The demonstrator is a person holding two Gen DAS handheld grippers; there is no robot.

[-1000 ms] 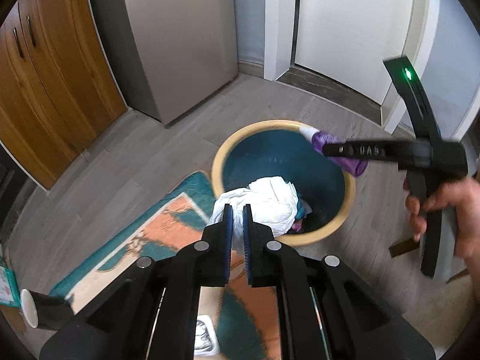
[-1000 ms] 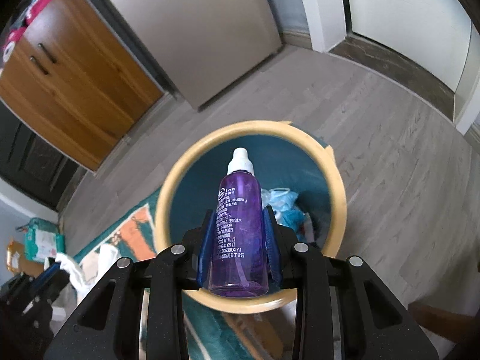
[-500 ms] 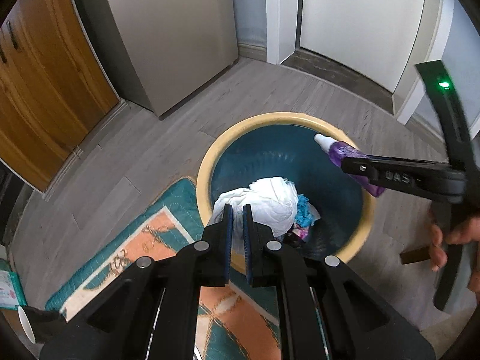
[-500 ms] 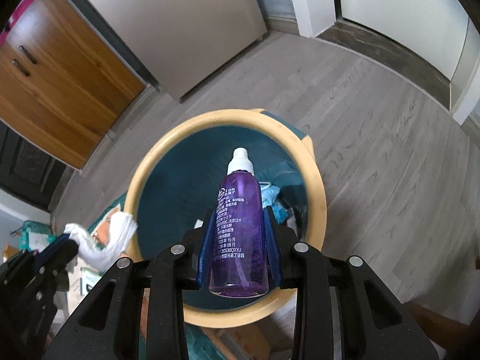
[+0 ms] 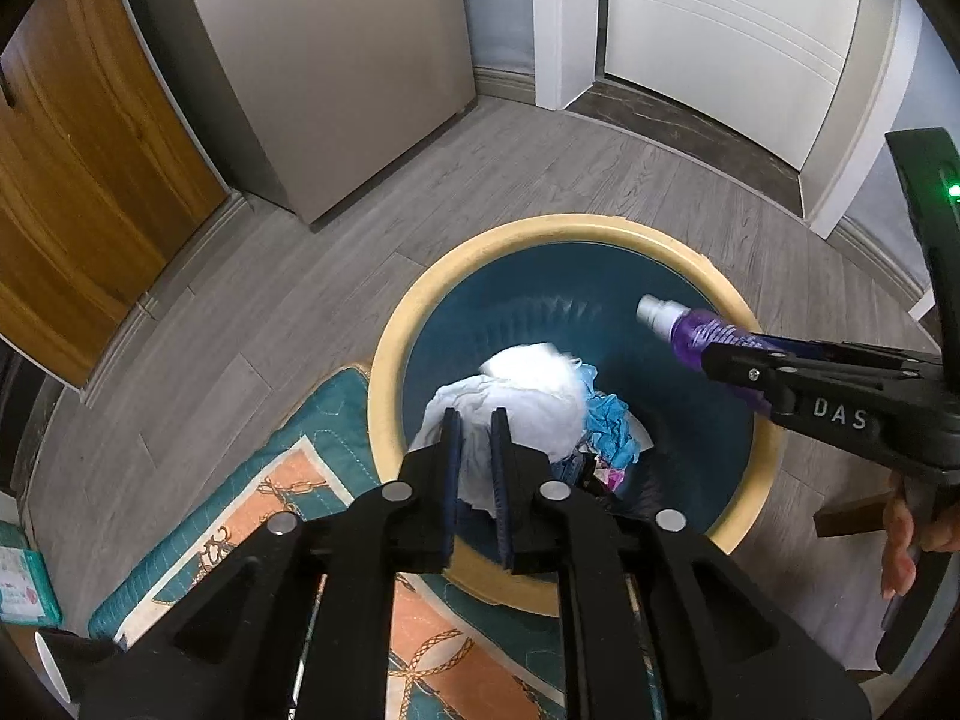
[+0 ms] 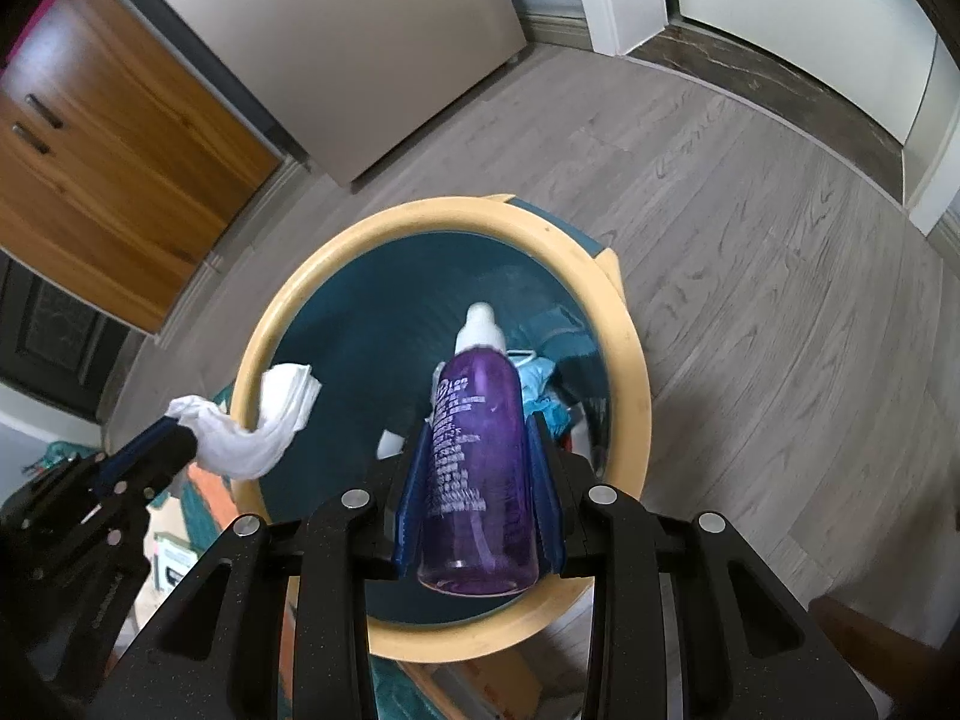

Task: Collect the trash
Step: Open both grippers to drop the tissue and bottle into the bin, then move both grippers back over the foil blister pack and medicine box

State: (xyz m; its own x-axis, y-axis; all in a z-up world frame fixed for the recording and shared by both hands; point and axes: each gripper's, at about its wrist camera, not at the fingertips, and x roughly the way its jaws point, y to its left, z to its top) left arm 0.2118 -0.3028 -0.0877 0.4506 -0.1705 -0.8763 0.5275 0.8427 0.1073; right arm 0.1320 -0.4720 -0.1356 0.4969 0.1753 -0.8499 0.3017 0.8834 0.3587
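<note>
Left tool [image 5: 475, 420] points steeply down over near rim of round yellow-rimmed teal bin [image 5: 396, 360]. Its jaws are opening, with crumpled white tissue [image 6: 252, 426] between the blue pads; in the right wrist view the tissue hangs from the tips and drapes across the bin's left rim, part inside, part outside. Whether the pads still press it, cannot tell for sure; it looks caught at the tips.

Right tool [image 6: 477, 450] also angled down, clamped on a purple translucent plastic bottle with white cap [image 6: 477, 468], cap forward, bottle over the bin opening, above the contents and not touching the rim. Fingers of the person's hand [image 5: 900, 534] show at the right edge on the tool handle.

Inside bin: white tissue wad [image 5: 528, 396], blue crumpled scrap [image 5: 609, 426], some pink bits low.

Bin stands on grey wood-plank floor [image 6: 750, 300], near edge overlapping a teal and orange patterned rug [image 5: 288, 498]. Open floor all round the far side. Beyond: wooden cabinet [image 5: 78, 180] left, grey appliance panel [image 5: 348, 60] middle, white door [image 5: 720, 42] right.
</note>
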